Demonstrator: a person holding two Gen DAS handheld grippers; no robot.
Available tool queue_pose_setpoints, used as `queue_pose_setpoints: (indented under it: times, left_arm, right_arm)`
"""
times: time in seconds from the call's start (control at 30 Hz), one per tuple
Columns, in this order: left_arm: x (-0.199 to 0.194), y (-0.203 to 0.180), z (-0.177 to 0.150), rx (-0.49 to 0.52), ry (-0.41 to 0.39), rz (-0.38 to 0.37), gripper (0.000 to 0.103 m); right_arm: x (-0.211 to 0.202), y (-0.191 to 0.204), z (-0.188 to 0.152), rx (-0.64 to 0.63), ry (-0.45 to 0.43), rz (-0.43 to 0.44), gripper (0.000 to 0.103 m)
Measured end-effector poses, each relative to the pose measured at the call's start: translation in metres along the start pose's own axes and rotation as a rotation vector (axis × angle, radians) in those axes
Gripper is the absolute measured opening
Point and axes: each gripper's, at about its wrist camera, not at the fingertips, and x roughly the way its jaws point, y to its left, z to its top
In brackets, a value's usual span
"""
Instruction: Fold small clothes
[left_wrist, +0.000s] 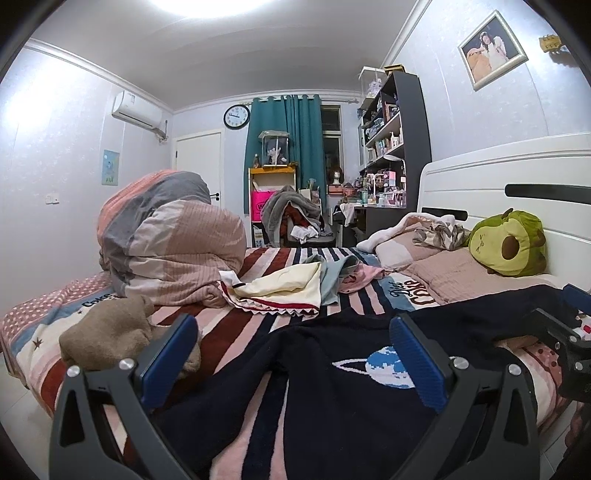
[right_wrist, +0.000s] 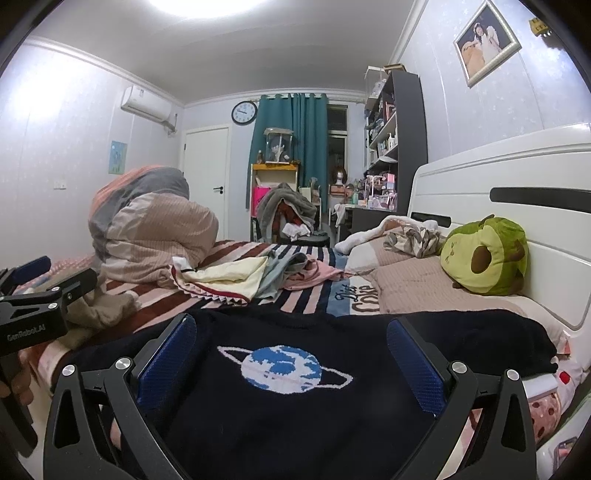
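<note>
A dark navy sweater (left_wrist: 332, 398) with a blue ringed planet on it lies spread on the striped bed; it also shows in the right wrist view (right_wrist: 314, 398). My left gripper (left_wrist: 295, 354) is open, low over the sweater's left part, holding nothing. My right gripper (right_wrist: 291, 354) is open over the sweater's middle, the planet between its fingers, holding nothing. The right gripper shows at the right edge of the left wrist view (left_wrist: 565, 332), and the left gripper at the left edge of the right wrist view (right_wrist: 37, 291).
A heap of small clothes (left_wrist: 295, 284), cream, light blue and pink, lies farther up the bed. A tan garment (left_wrist: 110, 332) lies left. A rolled duvet (left_wrist: 166, 236), pillows and an avocado plush (left_wrist: 509, 243) sit behind. A white headboard (left_wrist: 517, 184) stands right.
</note>
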Motion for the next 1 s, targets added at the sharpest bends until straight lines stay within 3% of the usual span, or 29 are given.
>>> queue_pose_setpoints:
  times: [1.0]
  left_arm:
    - [0.0019, 0.0017, -0.0007, 0.003, 0.007, 0.007, 0.102]
  right_arm:
    - [0.0003, -0.0012, -0.0005, 0.004, 0.006, 0.0, 0.102]
